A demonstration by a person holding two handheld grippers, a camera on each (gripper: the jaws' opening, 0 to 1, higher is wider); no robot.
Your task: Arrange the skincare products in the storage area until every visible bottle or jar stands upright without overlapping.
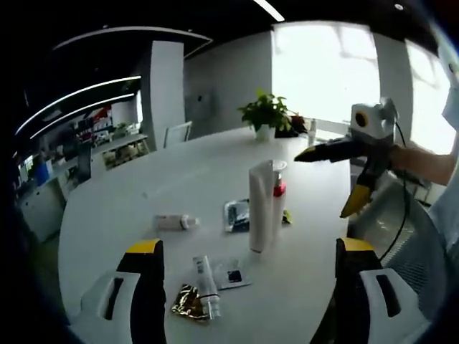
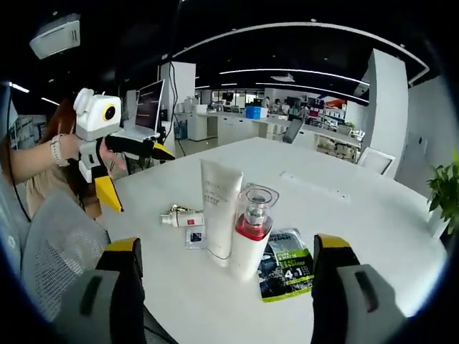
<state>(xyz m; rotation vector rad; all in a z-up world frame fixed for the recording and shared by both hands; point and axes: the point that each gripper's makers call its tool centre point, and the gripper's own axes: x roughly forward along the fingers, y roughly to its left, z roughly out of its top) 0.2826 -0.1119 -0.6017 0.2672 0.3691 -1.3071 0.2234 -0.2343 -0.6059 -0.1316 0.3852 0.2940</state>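
On the white round table, both open, empty grippers, left and right, face an upright tube and pump bottle, while the small bottle lying nearby probably needs a gentle mid-body pinch.

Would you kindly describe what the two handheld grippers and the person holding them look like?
The left gripper and right gripper each have black jaws with yellow tips on white bodies. Seen from the other side, each carries a white box with a yellow-ringed lens, and a black cable hangs from the right one. The person wears a wristband.
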